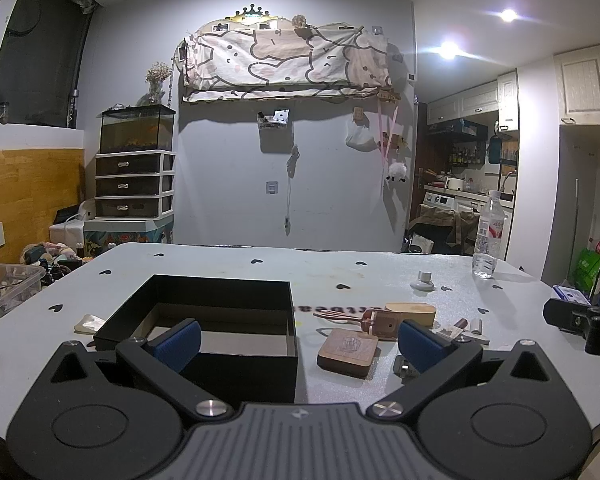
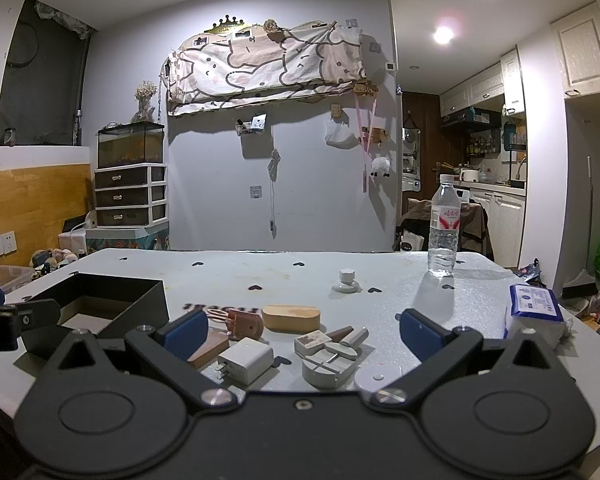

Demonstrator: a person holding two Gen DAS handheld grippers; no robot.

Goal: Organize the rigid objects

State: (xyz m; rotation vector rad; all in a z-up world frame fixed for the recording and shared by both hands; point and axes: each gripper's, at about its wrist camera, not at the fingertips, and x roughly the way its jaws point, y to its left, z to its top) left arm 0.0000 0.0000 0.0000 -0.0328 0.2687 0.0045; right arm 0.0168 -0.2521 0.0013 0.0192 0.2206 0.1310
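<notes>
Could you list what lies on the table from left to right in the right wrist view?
black box → white charger → wooden block → water bottle → blue-and-white packet.

We see lots of bare table [image 2: 260,272] at the back. The black box [image 1: 220,312] blocks the left, small things [image 2: 300,340] crowd the middle, a bottle [image 2: 444,228] stands far right.

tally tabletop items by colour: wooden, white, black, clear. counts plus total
Wooden: 2, block, square piece
White: 3, charger, knob, tissue pack
Black: 1, box
Clear: 1, bottle
Total: 7
</notes>
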